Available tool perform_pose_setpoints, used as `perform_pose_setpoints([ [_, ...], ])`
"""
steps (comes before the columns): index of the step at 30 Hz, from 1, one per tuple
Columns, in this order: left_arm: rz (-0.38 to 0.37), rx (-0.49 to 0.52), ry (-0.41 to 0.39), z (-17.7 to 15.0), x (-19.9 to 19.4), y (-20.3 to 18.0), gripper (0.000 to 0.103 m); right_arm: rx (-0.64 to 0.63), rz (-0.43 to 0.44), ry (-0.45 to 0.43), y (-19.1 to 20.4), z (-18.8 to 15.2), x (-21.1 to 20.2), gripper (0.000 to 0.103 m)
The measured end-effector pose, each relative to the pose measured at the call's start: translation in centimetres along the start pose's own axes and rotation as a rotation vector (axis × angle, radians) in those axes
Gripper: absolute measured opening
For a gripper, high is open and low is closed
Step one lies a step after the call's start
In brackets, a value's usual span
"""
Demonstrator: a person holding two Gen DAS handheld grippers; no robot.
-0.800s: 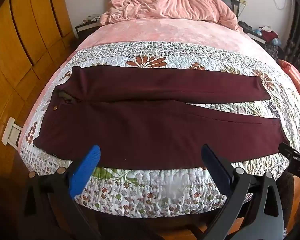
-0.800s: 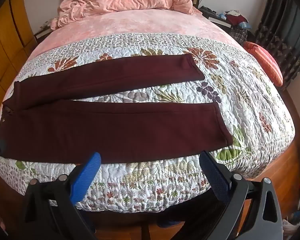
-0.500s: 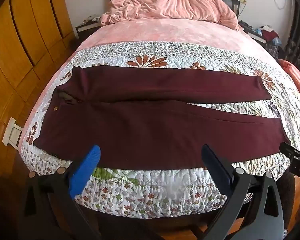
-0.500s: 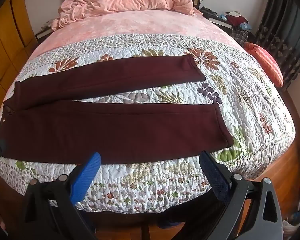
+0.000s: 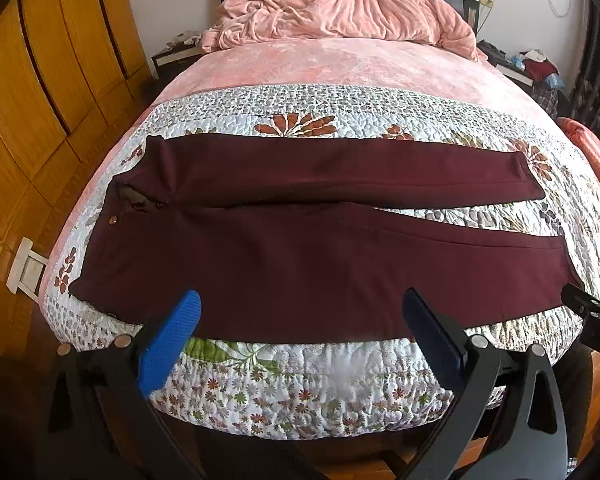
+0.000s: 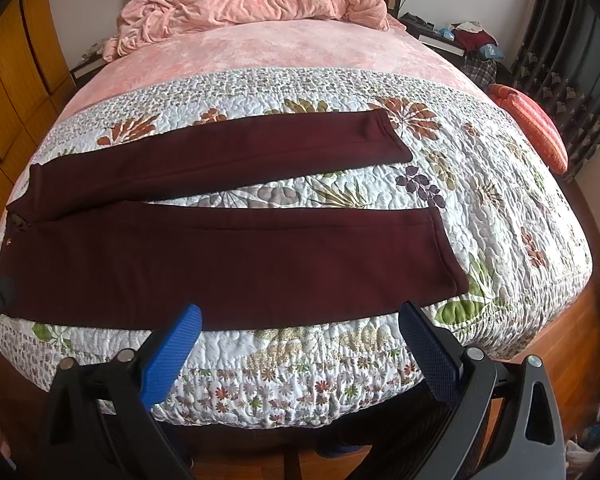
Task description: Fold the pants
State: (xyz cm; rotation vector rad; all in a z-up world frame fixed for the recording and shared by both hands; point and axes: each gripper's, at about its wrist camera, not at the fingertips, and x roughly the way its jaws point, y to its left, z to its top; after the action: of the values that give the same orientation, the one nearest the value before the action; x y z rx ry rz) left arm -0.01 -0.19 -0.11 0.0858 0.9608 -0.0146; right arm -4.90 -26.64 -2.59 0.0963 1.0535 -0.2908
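Both tongs hang released at the near edge of the bed, jaws spread wide, gripping nothing. Left gripper [image 5: 300,312] hovers over the near hem of the quilt [image 5: 300,380], its blue pad [image 5: 168,344] on the left and dark pad [image 5: 432,340] on the right, both just short of the pants [image 5: 300,264]. Right gripper [image 6: 298,320] sits the same way further right along the bed edge, with its blue pad [image 6: 170,354] and dark pad [image 6: 428,352] over the quilt [image 6: 500,208] near the pants [image 6: 228,264].

The pants are maroon and lie flat across the quilt, unfolded. The waist is at the left, with a small button [image 5: 113,220] showing near the open fly. The legs run to the right and part in a narrow V, so quilt shows between them. The far leg's cuff [image 6: 392,136] ends short of the near leg's cuff [image 6: 448,252], which lies close to the near right part of the quilt.

Beyond the quilt a pink sheet [image 5: 340,64] covers the far bed, with a crumpled pink blanket [image 5: 340,8] against the headboard. A wooden wardrobe [image 5: 32,80] stands at the left. An orange cushion [image 6: 532,124] lies off the right side of the bed, by dark curtains [image 6: 560,52].
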Motion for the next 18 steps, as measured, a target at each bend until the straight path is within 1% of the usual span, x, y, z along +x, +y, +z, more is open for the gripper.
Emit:
perform_pose_setpoints([
  [13, -0.002, 0.012, -0.001, 0.74, 0.29, -0.22, 0.1, 0.002, 0.003, -0.006, 0.15, 0.33, 0.15, 0.099],
  [18, -0.003, 0.009, -0.002, 0.48, 0.25, -0.39, 0.1, 0.001, 0.004, -0.006, 0.13, 0.3, 0.2, 0.099],
])
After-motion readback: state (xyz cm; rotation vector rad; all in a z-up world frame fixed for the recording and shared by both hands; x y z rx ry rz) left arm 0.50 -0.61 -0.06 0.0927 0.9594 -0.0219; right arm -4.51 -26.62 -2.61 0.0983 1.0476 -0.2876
